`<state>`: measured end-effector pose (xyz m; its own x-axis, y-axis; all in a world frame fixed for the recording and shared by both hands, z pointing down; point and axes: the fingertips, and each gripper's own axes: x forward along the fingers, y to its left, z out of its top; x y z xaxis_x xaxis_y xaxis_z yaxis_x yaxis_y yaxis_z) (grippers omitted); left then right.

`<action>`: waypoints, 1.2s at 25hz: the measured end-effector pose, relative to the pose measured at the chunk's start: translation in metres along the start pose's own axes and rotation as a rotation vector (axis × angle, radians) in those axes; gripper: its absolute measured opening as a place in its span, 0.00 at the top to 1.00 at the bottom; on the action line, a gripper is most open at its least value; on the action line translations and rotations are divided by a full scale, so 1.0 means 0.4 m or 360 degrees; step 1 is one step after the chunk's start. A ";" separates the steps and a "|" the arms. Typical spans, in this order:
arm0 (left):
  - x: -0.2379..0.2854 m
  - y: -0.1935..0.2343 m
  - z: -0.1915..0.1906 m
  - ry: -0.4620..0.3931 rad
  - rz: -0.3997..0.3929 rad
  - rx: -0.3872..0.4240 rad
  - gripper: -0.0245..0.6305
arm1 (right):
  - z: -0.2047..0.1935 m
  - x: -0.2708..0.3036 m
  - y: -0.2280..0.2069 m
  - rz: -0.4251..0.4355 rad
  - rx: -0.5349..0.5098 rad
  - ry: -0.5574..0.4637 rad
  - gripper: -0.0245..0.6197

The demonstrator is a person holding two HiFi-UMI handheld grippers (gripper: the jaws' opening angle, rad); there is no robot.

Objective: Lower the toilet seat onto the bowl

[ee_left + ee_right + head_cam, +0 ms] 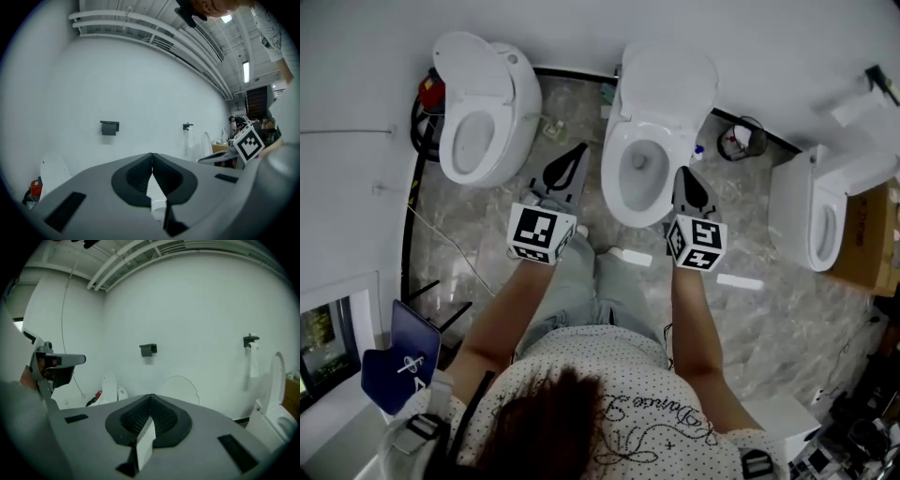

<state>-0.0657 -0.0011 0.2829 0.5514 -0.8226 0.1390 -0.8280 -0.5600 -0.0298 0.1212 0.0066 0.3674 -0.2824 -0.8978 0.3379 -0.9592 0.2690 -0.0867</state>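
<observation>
The middle toilet point(630, 192) stands straight ahead of me, its bowl open. A white lid or seat point(670, 84) leans raised against the wall; I cannot tell seat from lid. The same raised panel point(178, 387) shows above the jaws in the right gripper view. My left gripper point(578, 152) hangs left of the bowl, jaws shut and empty. My right gripper point(684, 173) hovers at the bowl's right front rim, also shut with nothing in it. Both pairs of jaws meet at the tips in the gripper views point(152, 157) point(151, 398), pointing at the white wall.
Another toilet point(478, 122) stands to the left with a red object point(431, 92) behind it. A third toilet point(820, 220) is at the right by a cardboard box point(872, 239). Dark paper holders point(148, 349) point(251, 341) hang on the wall. The floor is grey marble point(487, 234).
</observation>
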 end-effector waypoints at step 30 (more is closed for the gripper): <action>-0.004 -0.062 0.220 -0.0247 -0.0068 0.0035 0.96 | 0.397 -0.192 0.039 0.0036 -0.0122 -0.0470 0.95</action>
<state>-0.0371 0.0054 0.1964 0.5964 -0.8026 -0.0138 -0.8021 -0.5952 -0.0487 0.1258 0.0244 0.1915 -0.3060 -0.9508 0.0487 -0.9520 0.3056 -0.0162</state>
